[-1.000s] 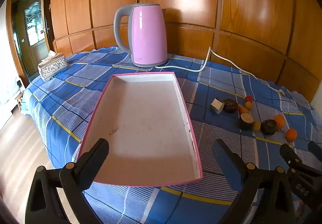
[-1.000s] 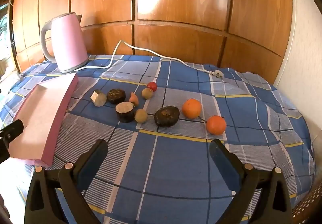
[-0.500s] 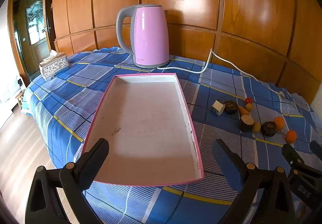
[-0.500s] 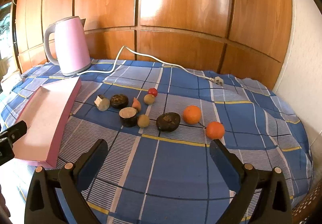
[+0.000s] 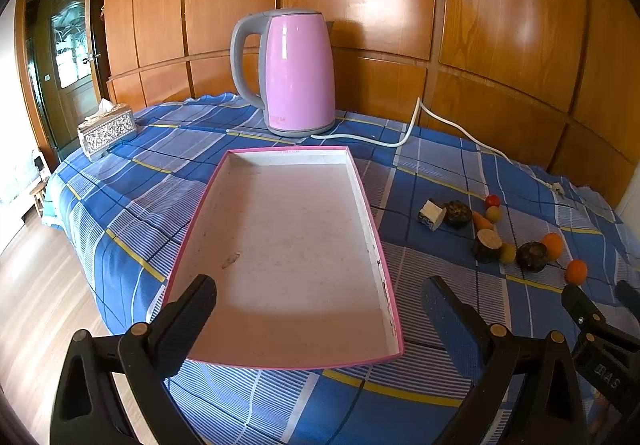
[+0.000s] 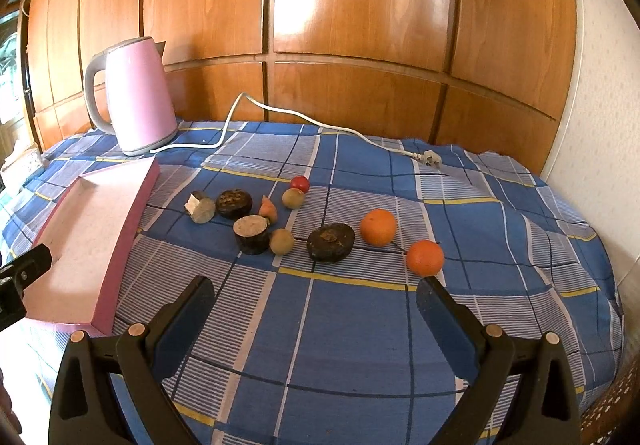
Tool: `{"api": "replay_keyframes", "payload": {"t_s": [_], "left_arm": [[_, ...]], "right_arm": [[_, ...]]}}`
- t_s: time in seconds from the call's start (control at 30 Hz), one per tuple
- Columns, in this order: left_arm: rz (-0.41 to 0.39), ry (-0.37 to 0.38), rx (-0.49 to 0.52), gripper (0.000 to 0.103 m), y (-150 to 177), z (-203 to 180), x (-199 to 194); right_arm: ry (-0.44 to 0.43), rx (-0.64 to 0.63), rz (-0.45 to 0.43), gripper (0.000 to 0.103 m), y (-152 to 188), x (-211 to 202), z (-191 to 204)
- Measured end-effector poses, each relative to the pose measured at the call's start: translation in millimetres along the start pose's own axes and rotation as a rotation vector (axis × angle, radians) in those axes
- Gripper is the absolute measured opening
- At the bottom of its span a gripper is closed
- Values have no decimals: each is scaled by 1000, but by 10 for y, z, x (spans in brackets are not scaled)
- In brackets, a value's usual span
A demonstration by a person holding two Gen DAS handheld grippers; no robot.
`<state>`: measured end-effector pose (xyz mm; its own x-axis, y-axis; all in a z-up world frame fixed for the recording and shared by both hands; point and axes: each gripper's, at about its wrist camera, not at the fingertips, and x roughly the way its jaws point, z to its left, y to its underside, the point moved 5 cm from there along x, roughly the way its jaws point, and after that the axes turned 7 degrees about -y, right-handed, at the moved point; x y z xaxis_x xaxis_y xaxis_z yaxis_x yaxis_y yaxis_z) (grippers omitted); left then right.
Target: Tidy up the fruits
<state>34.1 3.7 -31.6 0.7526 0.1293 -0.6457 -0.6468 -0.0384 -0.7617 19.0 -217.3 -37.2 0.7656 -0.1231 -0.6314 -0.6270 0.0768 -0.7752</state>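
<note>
A pink-rimmed shallow tray [image 5: 374, 221] lies bare on the blue checked cloth; its pink side wall [image 6: 124, 241] shows in the right wrist view. My left gripper [image 5: 318, 303] hangs open over the tray's near end. To the tray's right lie scattered fruits: two oranges [image 6: 378, 226] [image 6: 425, 257], a dark avocado [image 6: 331, 243], a cut dark piece [image 6: 251, 234], a dark round fruit [image 6: 234, 203], a small red fruit [image 6: 299, 184] and two small tan ones. My right gripper [image 6: 312, 303] is open, short of the fruits, holding nothing.
A pink kettle [image 5: 298, 71] stands behind the tray, its white cord [image 6: 280, 113] and plug trailing across the cloth. A patterned tissue box [image 5: 107, 130] sits far left. Wooden wall panels close the back. The table edge drops to the floor at left.
Both grippers have drawn back and risen a little, so tray, kettle and fruits look farther away. Nothing on the table has moved. Both stay open.
</note>
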Motion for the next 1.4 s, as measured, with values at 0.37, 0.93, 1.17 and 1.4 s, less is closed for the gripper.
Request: {"api": "replay_keyframes", "payload": {"t_s": [0.37, 0.93, 1.17, 1.4], "left_arm": [[-8, 7, -7, 103, -31, -1, -47], [5, 17, 3, 103, -6, -25, -51], [13, 24, 14, 103, -3, -68, -22], [34, 82, 26, 103, 15, -145, 16]], "right_arm": [[-4, 5, -12, 103, -11, -29, -3], [-7, 10, -7, 103, 22, -22, -2], [-11, 13, -2, 103, 38, -1, -11], [-19, 26, 11, 103, 56, 46, -50]]}}
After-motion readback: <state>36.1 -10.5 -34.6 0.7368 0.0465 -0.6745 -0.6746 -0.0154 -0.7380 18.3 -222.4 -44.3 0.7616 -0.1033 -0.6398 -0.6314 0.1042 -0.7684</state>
